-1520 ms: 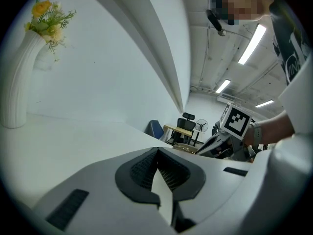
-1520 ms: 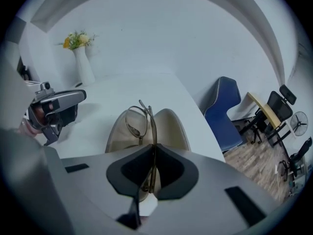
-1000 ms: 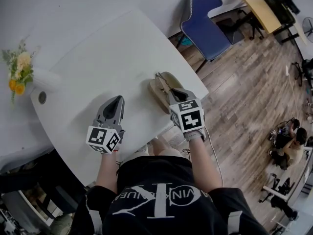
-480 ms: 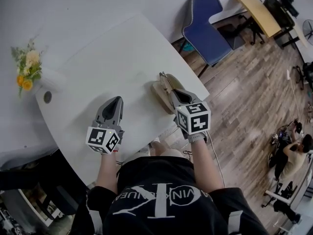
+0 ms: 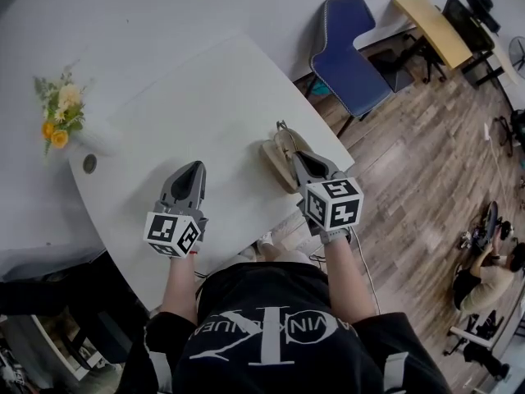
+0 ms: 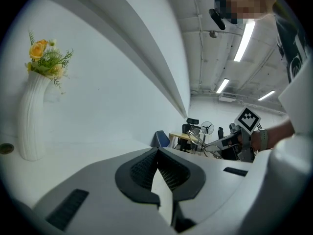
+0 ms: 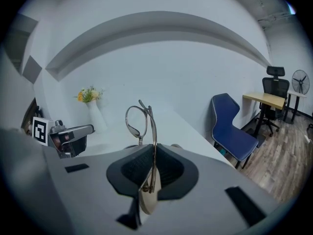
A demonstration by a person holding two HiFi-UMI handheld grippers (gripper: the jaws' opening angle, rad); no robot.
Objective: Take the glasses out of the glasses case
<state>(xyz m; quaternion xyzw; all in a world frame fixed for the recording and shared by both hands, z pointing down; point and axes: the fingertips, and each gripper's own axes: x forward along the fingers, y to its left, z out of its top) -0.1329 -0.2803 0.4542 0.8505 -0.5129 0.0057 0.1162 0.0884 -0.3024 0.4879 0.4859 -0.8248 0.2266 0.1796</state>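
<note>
The thin metal-framed glasses [image 7: 138,122] stand upright in my right gripper [image 7: 153,153], which is shut on one temple, with a round lens above the jaws. In the head view the right gripper [image 5: 297,156] hangs just over the open beige glasses case [image 5: 276,156], near the white table's right edge, and the glasses [image 5: 284,128] show as a fine wire. My left gripper [image 5: 195,167] hovers over the table to the left of the case, its jaws shut on nothing. The left gripper view shows its closed tips [image 6: 157,151] and the right gripper [image 6: 240,137] with the glasses off to the right.
A white vase with yellow flowers [image 5: 72,123] stands at the table's far left, a small round disc [image 5: 89,163] beside it. The white table [image 5: 205,89] ends just right of the case. A blue chair [image 5: 349,48] and wooden floor lie beyond.
My right gripper has risen and tilted with the glasses, lifting them off the case. The left gripper has risen a little. The head camera has shifted slightly.
</note>
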